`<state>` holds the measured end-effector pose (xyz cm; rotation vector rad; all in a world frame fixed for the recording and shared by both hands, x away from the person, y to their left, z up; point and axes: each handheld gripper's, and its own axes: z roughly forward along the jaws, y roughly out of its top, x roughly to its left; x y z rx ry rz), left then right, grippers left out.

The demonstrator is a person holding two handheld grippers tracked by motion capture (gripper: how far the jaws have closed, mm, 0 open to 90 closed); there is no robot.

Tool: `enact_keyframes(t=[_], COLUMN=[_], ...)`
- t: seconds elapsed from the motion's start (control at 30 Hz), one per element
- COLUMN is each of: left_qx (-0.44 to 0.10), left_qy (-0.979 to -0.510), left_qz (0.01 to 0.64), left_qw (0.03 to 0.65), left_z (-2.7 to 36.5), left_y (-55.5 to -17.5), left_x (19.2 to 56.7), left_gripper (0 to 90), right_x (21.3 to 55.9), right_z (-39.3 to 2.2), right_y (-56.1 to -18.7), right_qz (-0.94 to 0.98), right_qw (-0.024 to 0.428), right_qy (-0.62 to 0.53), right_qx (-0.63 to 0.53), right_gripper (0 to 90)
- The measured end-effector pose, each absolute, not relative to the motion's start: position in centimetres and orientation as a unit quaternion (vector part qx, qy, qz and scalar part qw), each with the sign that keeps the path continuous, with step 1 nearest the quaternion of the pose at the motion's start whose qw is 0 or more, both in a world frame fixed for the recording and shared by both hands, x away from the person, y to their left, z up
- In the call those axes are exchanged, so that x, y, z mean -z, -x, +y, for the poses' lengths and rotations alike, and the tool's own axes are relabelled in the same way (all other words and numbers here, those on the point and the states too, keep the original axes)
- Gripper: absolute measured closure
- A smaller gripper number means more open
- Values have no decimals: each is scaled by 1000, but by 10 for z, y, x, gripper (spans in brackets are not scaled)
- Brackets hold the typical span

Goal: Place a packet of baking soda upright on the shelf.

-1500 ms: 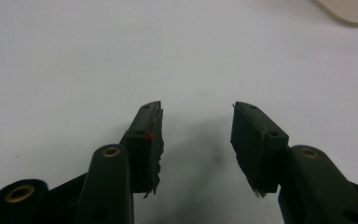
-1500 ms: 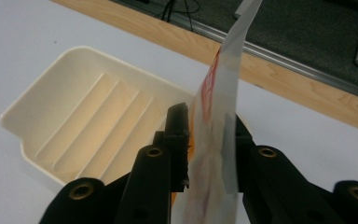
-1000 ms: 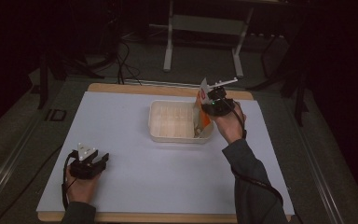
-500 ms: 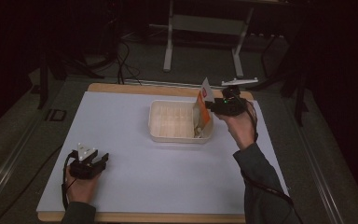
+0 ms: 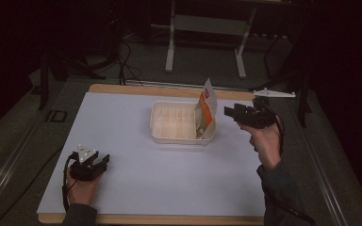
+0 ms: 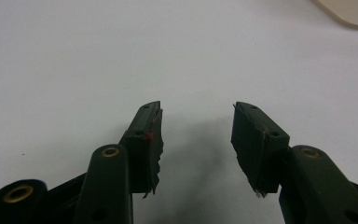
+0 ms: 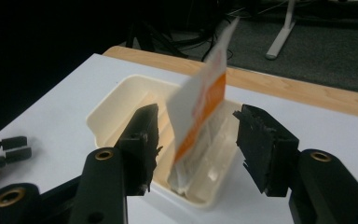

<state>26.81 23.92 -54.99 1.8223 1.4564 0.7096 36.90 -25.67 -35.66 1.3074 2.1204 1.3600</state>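
nearest us, our left gripper (image 5: 90, 165) rests on the bare table (image 5: 122, 127) with jaws spread and nothing between them, while our right gripper (image 5: 245, 114) hangs just right of the tray (image 5: 160, 127), its jaws wide apart too. farther on, the packet (image 7: 200, 112) stands tilted in the tray's right end, framed between our right jaws but beyond their tips, untouched. we judge it could flop over or get knocked if we nudge the tray.

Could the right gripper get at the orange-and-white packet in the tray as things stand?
Probably yes: the right gripper is open beside the packet, which stands above the tray rim with nothing between.
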Motion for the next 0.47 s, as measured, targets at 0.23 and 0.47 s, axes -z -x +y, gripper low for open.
enact_keyframes(t=[0.23, 0.47], left_qx=[-273, -274], left_qy=[-702, -701], left_qz=[561, 565], left_qw=[342, 338], left_z=[238, 239], left_y=[-268, -268], left_x=[551, 551], left_gripper=[522, 519], right_x=[384, 431], right_z=[-282, -293], right_y=[-353, -348], right_qz=[723, 731], right_qw=[160, 166], right_qy=[-477, -502], right_qx=[-474, -431], right_gripper=[479, 480])
